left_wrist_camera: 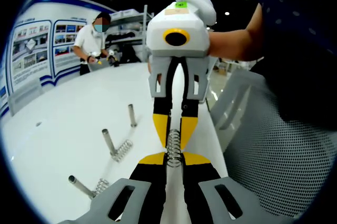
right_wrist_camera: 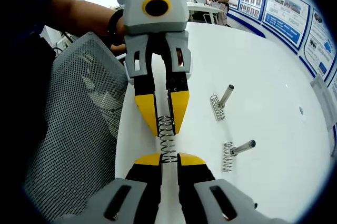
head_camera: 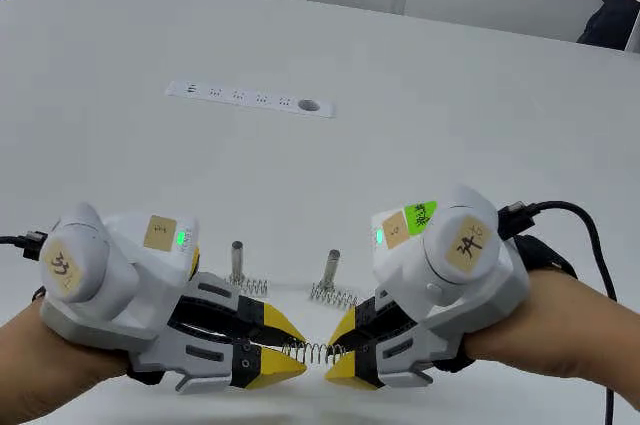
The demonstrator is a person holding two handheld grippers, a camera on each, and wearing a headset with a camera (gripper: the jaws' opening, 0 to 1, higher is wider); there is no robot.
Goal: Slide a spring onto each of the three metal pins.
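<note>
A loose coil spring (head_camera: 312,350) hangs level between my two grippers, just above the white table (head_camera: 420,135). My left gripper (head_camera: 292,350) is shut on its left end and my right gripper (head_camera: 338,351) on its right end. The left gripper view shows my own yellow tips (left_wrist_camera: 167,158) pinching the spring (left_wrist_camera: 174,145). In the right gripper view my tips (right_wrist_camera: 162,158) hold the spring (right_wrist_camera: 166,137). Two metal pins (head_camera: 237,260) (head_camera: 332,269) stand upright beyond, a spring (head_camera: 254,287) (head_camera: 334,295) lying at each foot. A third pin (left_wrist_camera: 131,115) stands bare.
A white power strip (head_camera: 250,100) lies farther back on the table. A black cable (head_camera: 590,235) trails from the right gripper. A grey mesh chair (left_wrist_camera: 274,145) sits at the near table edge. A person (left_wrist_camera: 90,42) stands at a far bench.
</note>
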